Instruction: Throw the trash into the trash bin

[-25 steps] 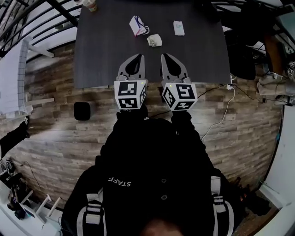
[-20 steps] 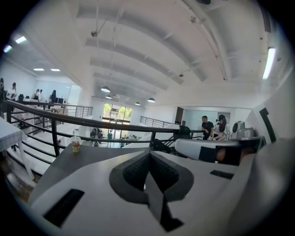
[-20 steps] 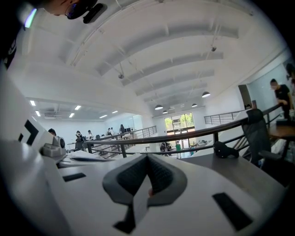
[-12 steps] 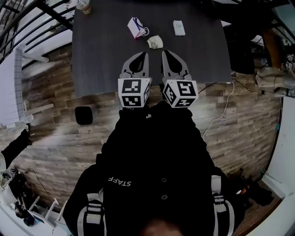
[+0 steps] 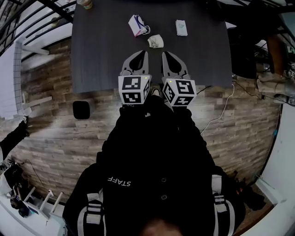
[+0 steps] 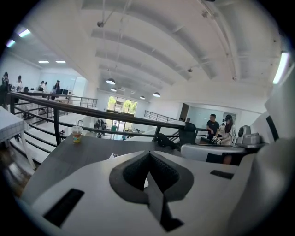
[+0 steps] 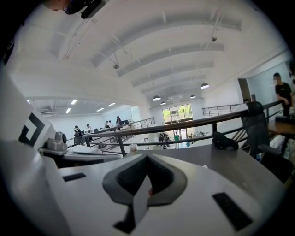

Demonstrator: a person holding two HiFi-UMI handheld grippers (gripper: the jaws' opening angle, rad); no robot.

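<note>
On the dark table [image 5: 101, 50] lie three pieces of trash: a crumpled paper ball [image 5: 155, 41], a small white and pink pack [image 5: 136, 25] and a white packet [image 5: 181, 27]. My left gripper [image 5: 144, 54] and right gripper [image 5: 165, 54] hover side by side over the table's near part, just short of the paper ball. Both are shut with nothing between the jaws, as the left gripper [image 6: 148, 154] and right gripper [image 7: 147, 156] views also show. A small black trash bin [image 5: 81, 110] stands on the wooden floor, left of me, below the table's edge.
A drink cup [image 5: 85, 3] stands at the table's far left corner; the cup [image 6: 76, 134] also shows in the left gripper view. A dark bag [image 7: 225, 140] lies at the far edge, with a railing [image 7: 184, 126] behind. A cable [image 5: 221, 115] trails on the floor at right.
Both grippers have edged forward and a little lower over the table's near part, closer to the paper ball. Their jaws stay shut.
</note>
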